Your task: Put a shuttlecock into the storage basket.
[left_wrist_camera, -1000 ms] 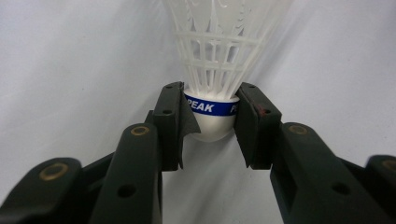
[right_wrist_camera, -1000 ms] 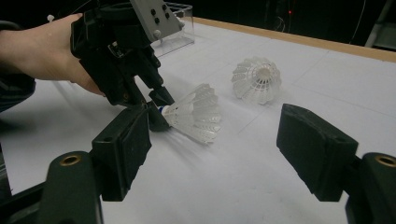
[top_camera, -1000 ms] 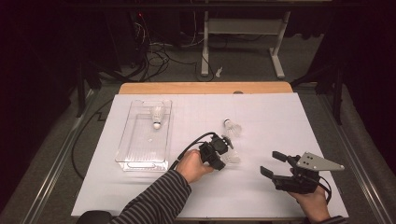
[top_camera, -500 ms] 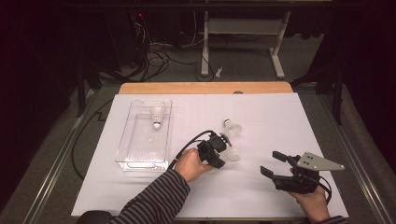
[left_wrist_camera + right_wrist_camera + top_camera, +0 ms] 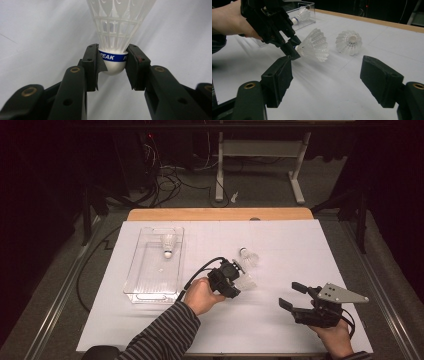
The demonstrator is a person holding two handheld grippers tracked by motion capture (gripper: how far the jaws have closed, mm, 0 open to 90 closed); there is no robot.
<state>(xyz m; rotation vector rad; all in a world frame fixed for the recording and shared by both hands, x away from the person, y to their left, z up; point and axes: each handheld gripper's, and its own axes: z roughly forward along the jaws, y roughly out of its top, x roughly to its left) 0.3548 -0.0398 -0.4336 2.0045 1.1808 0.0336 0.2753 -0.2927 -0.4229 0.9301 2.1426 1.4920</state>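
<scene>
We had the left hand-held gripper (image 5: 113,66) clenched on a shuttlecock (image 5: 117,32) by its cork, mid-worktop, the right hand-held gripper (image 5: 327,80) released nearby; next, probably, a carry to the box (image 5: 145,270).

The white table (image 5: 280,335) lay open between the two grippers. A loose shuttlecock (image 5: 248,257) stood just beyond the left gripper (image 5: 235,276), and a clear tray (image 5: 145,290) blocked its left side.
</scene>
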